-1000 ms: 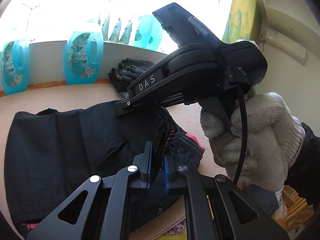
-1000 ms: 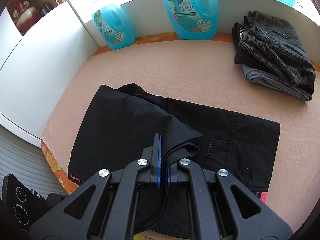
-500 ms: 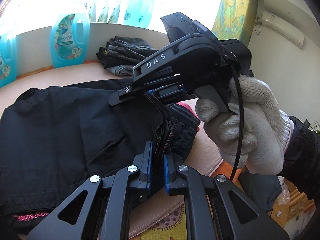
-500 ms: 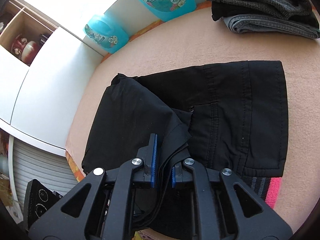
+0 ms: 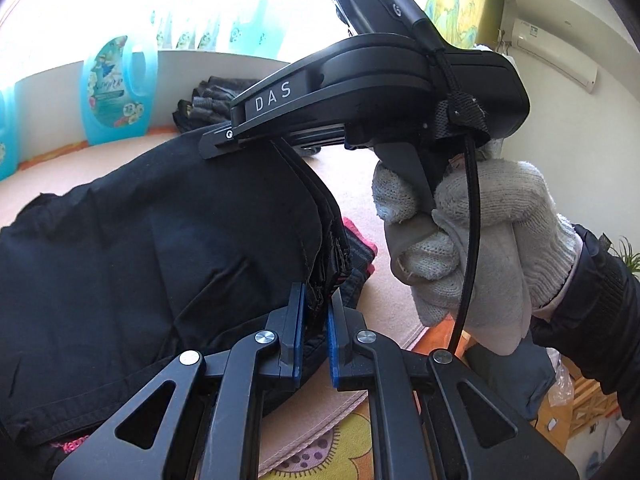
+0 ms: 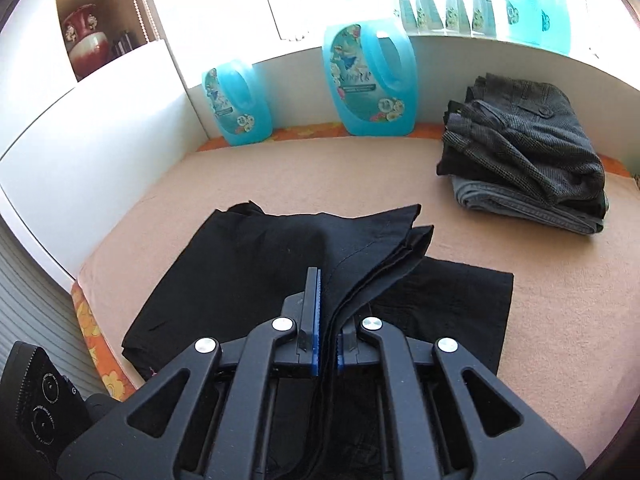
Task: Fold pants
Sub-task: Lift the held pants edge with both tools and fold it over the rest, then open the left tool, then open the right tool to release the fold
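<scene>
Black pants [image 6: 248,276] lie partly folded on a peach-covered surface [image 6: 560,288]. My right gripper [image 6: 327,320] is shut on a bunch of the pants' layered edge and holds it lifted, the corners pointing away. My left gripper [image 5: 316,320] is shut on the same thick edge of the pants [image 5: 140,264], close below the right gripper's body [image 5: 360,92], which a white-gloved hand [image 5: 472,248] holds. A pink and striped waistband [image 5: 360,240] peeks out under the fold.
A stack of folded grey and denim garments [image 6: 528,168] sits at the back right. Blue detergent jugs [image 6: 372,80] stand along the white back wall, a white cabinet [image 6: 80,152] on the left. The near edge shows a flowered cover [image 5: 340,440].
Both grippers have lifted the held pants edge higher and carried it farther over the rest of the pants. The right gripper has tilted back level and the folded flap now stands up.
</scene>
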